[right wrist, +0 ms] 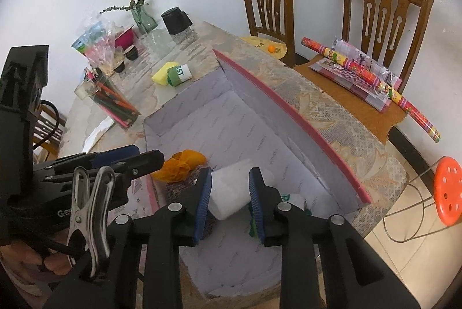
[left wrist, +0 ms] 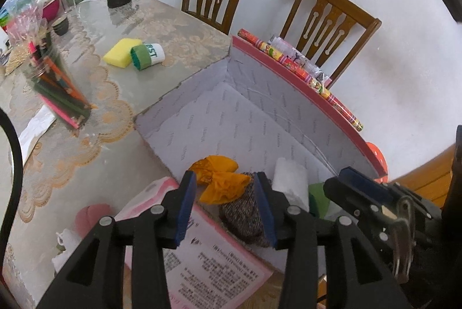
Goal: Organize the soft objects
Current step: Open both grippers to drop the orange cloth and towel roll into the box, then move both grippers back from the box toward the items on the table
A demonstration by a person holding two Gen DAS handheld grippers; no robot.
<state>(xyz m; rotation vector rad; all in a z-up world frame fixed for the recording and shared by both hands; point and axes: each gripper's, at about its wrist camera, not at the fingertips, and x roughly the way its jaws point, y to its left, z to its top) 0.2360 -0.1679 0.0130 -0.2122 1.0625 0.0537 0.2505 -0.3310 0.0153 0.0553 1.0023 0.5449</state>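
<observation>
Two pairs of tongs hang over an open cardboard box (right wrist: pixel 291 109) on the bench (left wrist: pixel 161 28). Left tongs (left wrist: pixel 228 202) stand released above an orange cloth (left wrist: pixel 219 179) and a speckled knitted bundle (left wrist: pixel 245 213) lying in the box. Right tongs (right wrist: pixel 231 196) are also parted, a white roll (right wrist: pixel 234 187) between the pads, seemingly not pinched. Best to lift both straight up (clear of the walls), then go for the yellow sponge (left wrist: pixel 121 51) and banded roll (left wrist: pixel 147 54) well apart on the bench.
</observation>
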